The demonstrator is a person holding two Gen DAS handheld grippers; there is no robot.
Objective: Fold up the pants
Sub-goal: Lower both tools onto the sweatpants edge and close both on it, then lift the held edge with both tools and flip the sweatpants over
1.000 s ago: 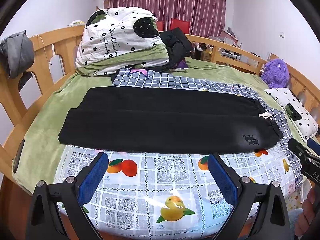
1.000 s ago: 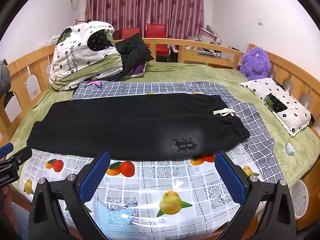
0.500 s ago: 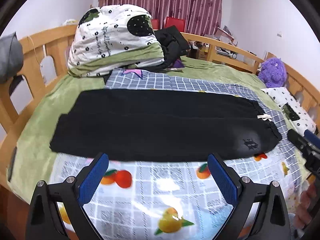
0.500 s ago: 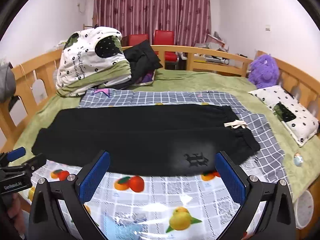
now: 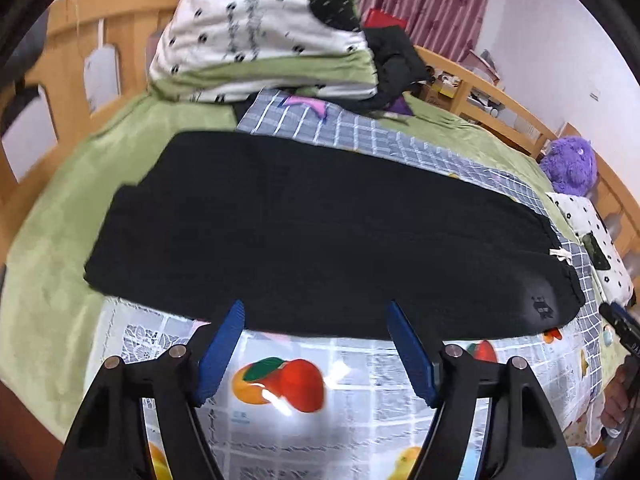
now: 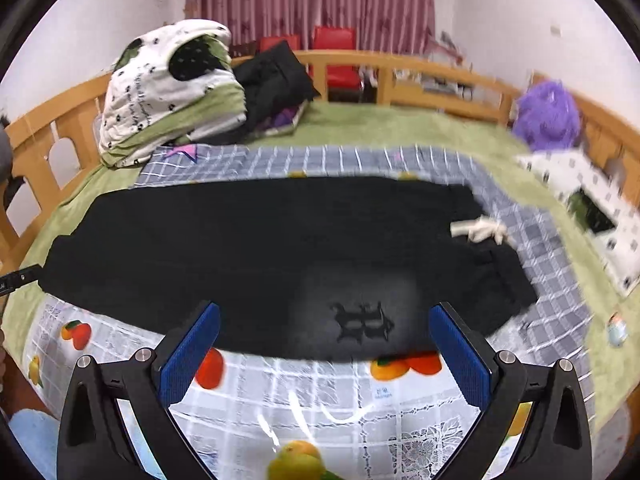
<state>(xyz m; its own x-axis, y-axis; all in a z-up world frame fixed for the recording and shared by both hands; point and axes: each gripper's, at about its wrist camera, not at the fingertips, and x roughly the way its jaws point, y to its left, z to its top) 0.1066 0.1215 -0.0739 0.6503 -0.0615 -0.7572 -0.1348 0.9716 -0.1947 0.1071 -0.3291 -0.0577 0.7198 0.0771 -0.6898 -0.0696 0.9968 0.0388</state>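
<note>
- Black pants (image 5: pixel 328 232): soft matte knit, folded lengthwise into a long flat band, lying across the bed. Leg cuffs at left, gathered waistband at right in both views.
- White drawstring (image 6: pixel 478 229) knotted at the waistband; dark gothic emblem (image 6: pixel 362 320) on a faded grey patch near the front edge.
- Under the pants: a glossy plastic cloth (image 5: pixel 360 392) printed with orange and red fruit and lace squares, catching glare; behind it a grey checked sheet (image 6: pixel 320 158); a fuzzy green blanket (image 5: pixel 52 248) beneath both.
- Left gripper (image 5: pixel 316 320): blue ribbed pads on black angular fingers, jaws have just been narrowing, still spread apart. Tips sit over the near hem of the pants; contact cannot be told, and nothing is pinched.
- Right gripper (image 6: pixel 324 320): same build, jaws spread wide, framing the emblem, holding nothing.
- Far side: bundled white quilt (image 6: pixel 172 84) with black dots and green lining, purple plush toy (image 5: pixel 570 166), curved wooden bed rail (image 6: pixel 420 76).
</note>
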